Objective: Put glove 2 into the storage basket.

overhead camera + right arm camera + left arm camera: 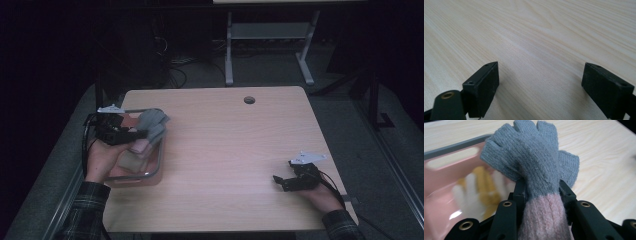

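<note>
Left gripper, at the left of the high view, holds a knitted fingerless glove over the pink bin at the left edge of the table. In the left gripper view the black fingers pinch the glove from both sides right where the grey hand part meets the pink cuff. The grey part stands up above the fingers, its short finger stubs splayed toward the top of the frame. The cuff bunches down between the jaws.

Behind the glove, at the left of that view, the bin shows a grey rim and a handle slot. Inside it lie pale and yellow knitted pieces, blurred, likely more gloves.

Right gripper, lower right of the high view, rests low over bare wood. Its fingers are spread wide with nothing between them.

Handling, judged: the glove is light, soft and limp, and it will flop and fold wherever unsupported. The fuzzy knit gives good friction, so slip is unlikely, but loops may snag on the finger edges. It is not fragile. The present hold at the cuff seam looks sound, since the knit is thickest there. To spread it flat, the free cuff end or the finger stubs are the places for a second hold.
</note>
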